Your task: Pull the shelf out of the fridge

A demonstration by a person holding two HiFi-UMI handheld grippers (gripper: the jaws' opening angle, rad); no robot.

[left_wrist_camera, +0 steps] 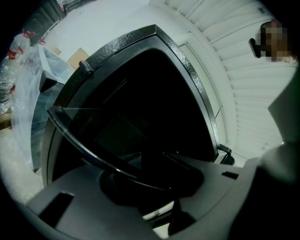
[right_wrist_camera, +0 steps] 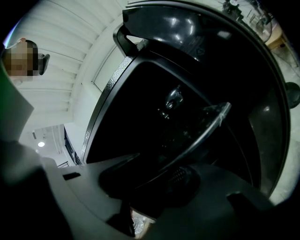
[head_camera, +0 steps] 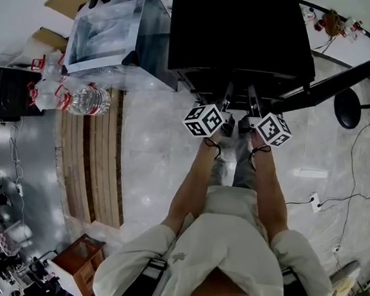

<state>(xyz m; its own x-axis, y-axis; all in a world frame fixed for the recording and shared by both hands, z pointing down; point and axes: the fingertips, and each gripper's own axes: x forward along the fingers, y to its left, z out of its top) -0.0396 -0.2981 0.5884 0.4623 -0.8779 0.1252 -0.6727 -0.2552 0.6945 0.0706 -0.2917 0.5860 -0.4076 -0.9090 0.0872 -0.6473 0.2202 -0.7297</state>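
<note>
Standing square to the little black fridge (head_camera: 240,31), the person has both arms stretched out in front. Left gripper (head_camera: 223,107) and right gripper (head_camera: 253,110) sit side by side at its open mouth, and the door (head_camera: 330,84) hangs wide on the right. From up here the fridge top covers the tips, so the grip itself is out of sight.

Over to the left gripper view: there's the glass shelf (left_wrist_camera: 79,138), lying inside the cabinet, and the fingers are closed tight on its front rim.

Right gripper view, same story: fingers clamped on that rim toward the other corner, the glossy door looming above.

So the pull looks barely begun, if at all. My call is to draw both hands back together, level and even, or the glass may skew and jam at its sides. Keep the squeeze firm, because that rim looks slick. How the shelf sits at the back, and whether anything stops it, is lost in the dark interior.
</note>
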